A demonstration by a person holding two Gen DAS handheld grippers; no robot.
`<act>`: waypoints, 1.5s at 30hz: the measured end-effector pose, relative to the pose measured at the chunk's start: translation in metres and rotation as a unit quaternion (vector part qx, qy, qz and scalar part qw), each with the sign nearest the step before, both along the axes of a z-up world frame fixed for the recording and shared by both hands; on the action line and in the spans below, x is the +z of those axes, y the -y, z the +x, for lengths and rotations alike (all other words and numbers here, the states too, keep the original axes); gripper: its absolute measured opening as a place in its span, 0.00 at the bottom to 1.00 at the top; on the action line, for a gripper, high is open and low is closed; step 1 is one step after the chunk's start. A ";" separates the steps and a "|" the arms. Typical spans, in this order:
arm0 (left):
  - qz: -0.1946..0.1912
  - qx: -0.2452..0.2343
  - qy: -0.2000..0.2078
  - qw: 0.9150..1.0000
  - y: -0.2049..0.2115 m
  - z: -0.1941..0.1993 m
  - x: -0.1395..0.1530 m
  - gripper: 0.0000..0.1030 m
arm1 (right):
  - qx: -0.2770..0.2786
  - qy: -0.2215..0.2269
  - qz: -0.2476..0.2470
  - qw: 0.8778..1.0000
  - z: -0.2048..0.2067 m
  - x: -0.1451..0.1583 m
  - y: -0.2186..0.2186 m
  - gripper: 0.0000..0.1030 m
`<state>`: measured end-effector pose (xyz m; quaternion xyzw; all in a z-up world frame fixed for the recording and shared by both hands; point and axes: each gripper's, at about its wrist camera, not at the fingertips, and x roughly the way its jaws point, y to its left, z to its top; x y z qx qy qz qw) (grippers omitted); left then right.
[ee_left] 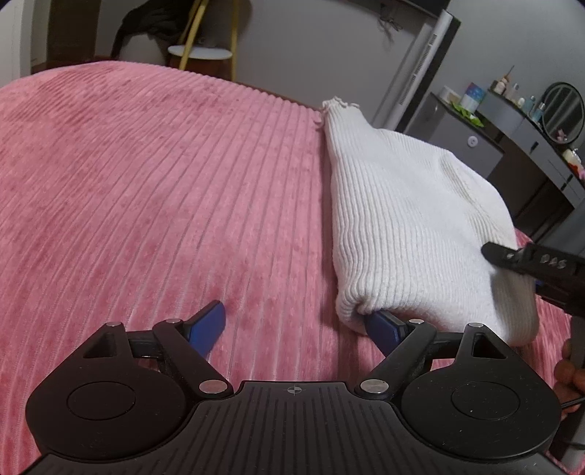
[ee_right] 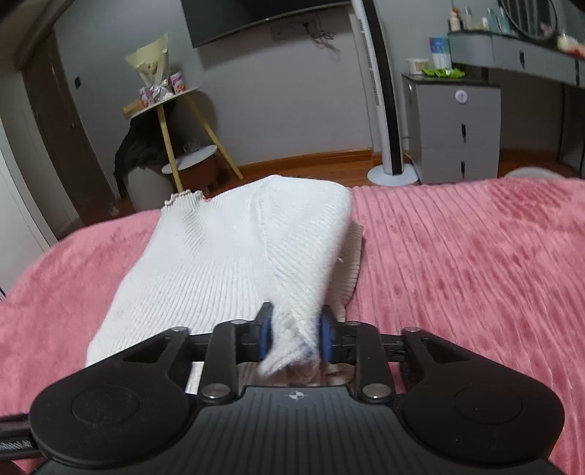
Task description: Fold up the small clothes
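A white ribbed knit garment (ee_left: 409,226) lies partly folded on the pink ribbed bedspread (ee_left: 146,182). My left gripper (ee_left: 292,321) is open just above the bedspread at the garment's near left corner; its right finger (ee_left: 384,325) is tucked under the garment's edge, its left finger (ee_left: 208,321) is over bare bedspread. My right gripper (ee_right: 294,336) is shut on a bunched fold of the white garment (ee_right: 234,255) at its near edge. The right gripper also shows in the left wrist view (ee_left: 533,263), at the garment's right side.
Beyond the bed's far edge stand a small round table with yellow legs (ee_right: 172,109), a tall white tower fan (ee_right: 384,91), a grey drawer cabinet (ee_right: 453,128) and a dressing table with a round mirror (ee_left: 563,113). A wall TV (ee_right: 263,18) hangs above.
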<state>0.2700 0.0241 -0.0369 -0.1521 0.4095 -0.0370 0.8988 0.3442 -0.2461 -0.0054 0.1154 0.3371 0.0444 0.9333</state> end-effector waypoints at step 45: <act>0.009 -0.022 0.029 0.999 0.017 0.010 -0.006 0.95 | 0.033 0.001 -0.127 0.991 0.084 -0.010 -0.028 0.13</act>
